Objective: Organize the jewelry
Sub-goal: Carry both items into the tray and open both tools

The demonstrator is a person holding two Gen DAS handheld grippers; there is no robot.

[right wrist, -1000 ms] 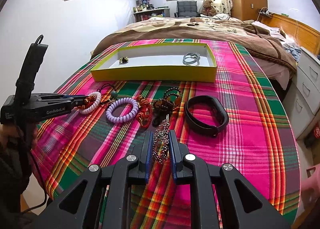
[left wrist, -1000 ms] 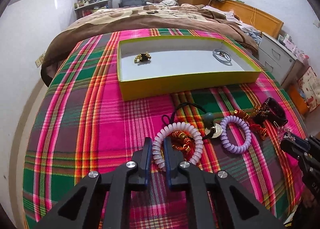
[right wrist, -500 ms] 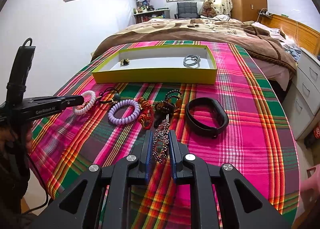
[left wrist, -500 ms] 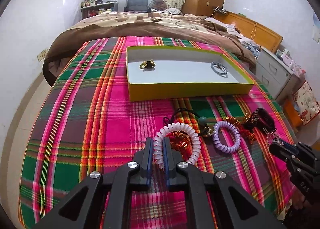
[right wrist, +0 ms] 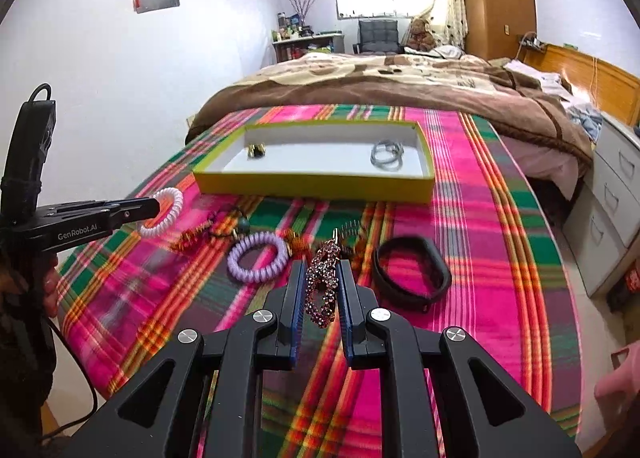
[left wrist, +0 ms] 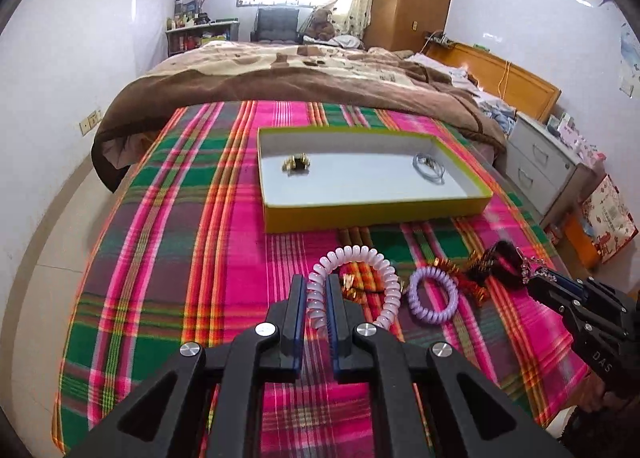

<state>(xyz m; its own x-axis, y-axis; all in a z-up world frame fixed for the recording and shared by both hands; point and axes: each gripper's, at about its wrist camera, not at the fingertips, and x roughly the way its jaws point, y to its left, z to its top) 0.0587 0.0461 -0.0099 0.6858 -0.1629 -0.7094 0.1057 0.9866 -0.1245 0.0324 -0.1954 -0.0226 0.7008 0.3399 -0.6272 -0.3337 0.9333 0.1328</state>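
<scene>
My left gripper (left wrist: 316, 290) is shut on a pale pink spiral bracelet (left wrist: 384, 278), which hangs lifted above the plaid blanket; the right wrist view shows the same bracelet (right wrist: 170, 213) at the tip of that gripper (right wrist: 154, 207). My right gripper (right wrist: 322, 278) is shut on a sparkly beaded bracelet (right wrist: 322, 286), held just over the blanket. Ahead lies the yellow-rimmed box (left wrist: 372, 213) (right wrist: 312, 185) with a gold piece (left wrist: 296, 163) and a grey ring (left wrist: 430, 167) inside. A purple spiral bracelet (right wrist: 258, 256) and a black band (right wrist: 412, 272) lie on the blanket.
Red-gold trinkets (left wrist: 472, 282) and a dark cord with a bead (right wrist: 242, 223) lie among the loose pieces. A brown blanket (left wrist: 304, 77) covers the bed behind the box. White drawers (left wrist: 540, 165) stand to the right. A person's hand (right wrist: 50, 286) holds the left gripper.
The left gripper closed on the pink spiral bracelet and lifted it off the blanket toward the box. The right gripper stayed put with the sparkly bracelet.
</scene>
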